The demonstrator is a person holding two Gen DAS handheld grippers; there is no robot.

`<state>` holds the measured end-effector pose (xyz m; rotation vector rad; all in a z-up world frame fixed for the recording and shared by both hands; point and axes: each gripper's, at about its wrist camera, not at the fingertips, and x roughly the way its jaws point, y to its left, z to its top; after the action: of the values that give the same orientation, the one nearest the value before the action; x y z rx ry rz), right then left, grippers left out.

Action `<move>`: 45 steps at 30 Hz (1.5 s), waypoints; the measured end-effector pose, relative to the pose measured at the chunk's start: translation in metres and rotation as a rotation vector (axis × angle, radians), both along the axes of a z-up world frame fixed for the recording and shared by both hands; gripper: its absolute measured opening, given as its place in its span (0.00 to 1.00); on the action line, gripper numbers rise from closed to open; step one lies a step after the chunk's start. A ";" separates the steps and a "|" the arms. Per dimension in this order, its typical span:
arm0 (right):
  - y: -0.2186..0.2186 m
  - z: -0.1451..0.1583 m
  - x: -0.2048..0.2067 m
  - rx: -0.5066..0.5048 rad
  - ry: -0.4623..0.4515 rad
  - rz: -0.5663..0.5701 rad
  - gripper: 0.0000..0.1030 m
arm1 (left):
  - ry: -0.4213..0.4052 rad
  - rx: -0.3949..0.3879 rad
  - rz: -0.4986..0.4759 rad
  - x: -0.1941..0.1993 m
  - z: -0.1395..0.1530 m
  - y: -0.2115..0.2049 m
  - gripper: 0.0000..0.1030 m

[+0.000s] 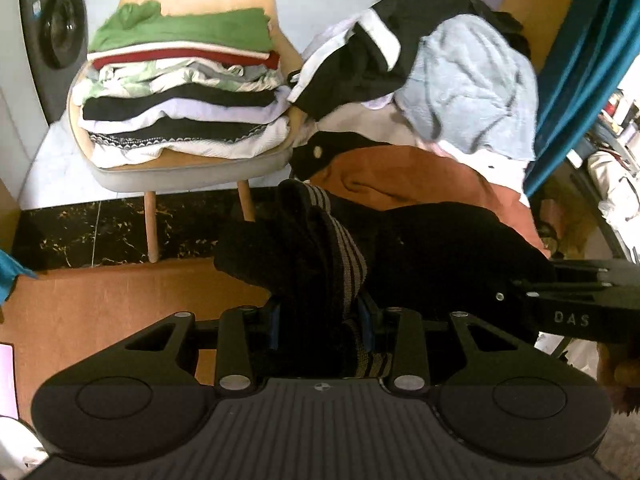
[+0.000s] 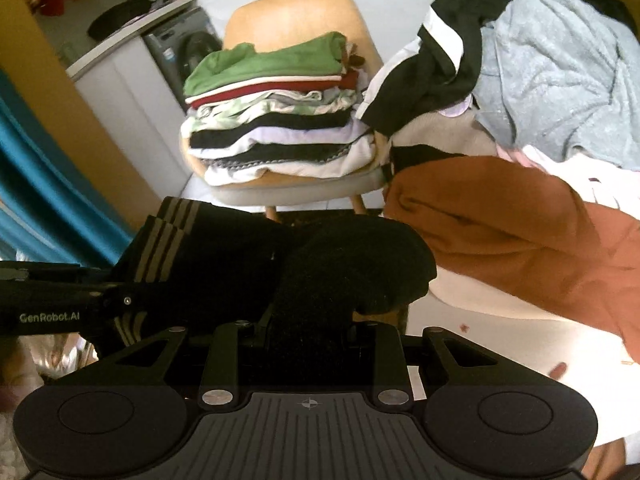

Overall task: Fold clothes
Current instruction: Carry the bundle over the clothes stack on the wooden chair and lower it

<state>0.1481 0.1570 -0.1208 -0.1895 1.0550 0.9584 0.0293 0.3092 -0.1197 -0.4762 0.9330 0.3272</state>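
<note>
A black garment with grey stripes [image 1: 320, 248] hangs bunched between both grippers. My left gripper [image 1: 322, 320] is shut on its striped end, cloth filling the space between the blue pads. The right gripper [image 1: 568, 300] reaches in from the right edge of the left wrist view, gripping the same cloth. In the right wrist view the black garment [image 2: 328, 264] bulges over my right gripper [image 2: 308, 320], which is shut on it; its fingertips are hidden by the fabric. The left gripper [image 2: 60, 300] shows at the left edge, holding the striped part.
A tan chair [image 1: 256, 160] carries a tall stack of folded clothes [image 1: 184, 92] topped by a green one. To the right lies a pile of unfolded laundry [image 1: 460, 80], with an orange garment [image 2: 500, 216] in front. A washing machine [image 1: 56, 28] stands at the left.
</note>
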 end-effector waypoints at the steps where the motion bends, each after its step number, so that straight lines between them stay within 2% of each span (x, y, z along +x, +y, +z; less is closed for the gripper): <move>1: 0.011 -0.004 0.006 0.003 0.010 -0.009 0.24 | 0.012 -0.002 -0.008 0.007 -0.003 0.013 0.35; 4: 0.052 -0.009 0.032 0.021 0.014 -0.004 0.24 | 0.033 0.009 -0.033 0.034 -0.003 0.048 0.35; 6: 0.079 -0.006 0.060 0.043 0.007 -0.003 0.24 | 0.033 0.020 -0.014 0.058 0.001 0.076 0.35; 8: 0.102 0.003 0.087 0.072 -0.011 -0.005 0.24 | 0.024 -0.003 0.022 0.085 0.009 0.105 0.35; 12: 0.143 0.012 0.146 0.112 -0.032 -0.002 0.24 | -0.003 0.056 -0.008 0.129 0.027 0.142 0.35; 15: 0.169 0.013 0.183 0.120 -0.016 -0.018 0.24 | -0.023 0.047 0.032 0.152 0.031 0.170 0.35; 24: 0.252 0.022 0.243 0.136 -0.078 0.022 0.24 | -0.059 -0.001 0.105 0.202 0.025 0.260 0.35; 32: 0.375 0.024 0.302 0.141 -0.116 0.009 0.24 | -0.096 0.006 0.112 0.243 0.021 0.381 0.35; 34: 0.411 0.022 0.319 0.149 -0.117 0.006 0.24 | -0.107 0.036 0.108 0.253 0.024 0.413 0.35; 36: 0.451 0.020 0.335 0.151 -0.128 0.013 0.24 | -0.111 0.069 0.101 0.263 0.025 0.443 0.35; 40: 0.510 0.005 0.355 0.148 -0.159 0.019 0.25 | -0.090 0.079 0.104 0.281 0.012 0.499 0.35; 43: 0.542 -0.024 0.367 0.116 -0.138 0.016 0.25 | -0.050 0.104 0.085 0.293 -0.012 0.527 0.36; 45: 0.558 -0.048 0.372 0.057 -0.111 0.014 0.25 | -0.002 0.077 0.071 0.298 -0.034 0.537 0.36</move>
<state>0.5199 0.7152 -0.1690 -0.2012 0.9252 0.9784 0.3271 0.8465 -0.1534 -0.4397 0.8997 0.4260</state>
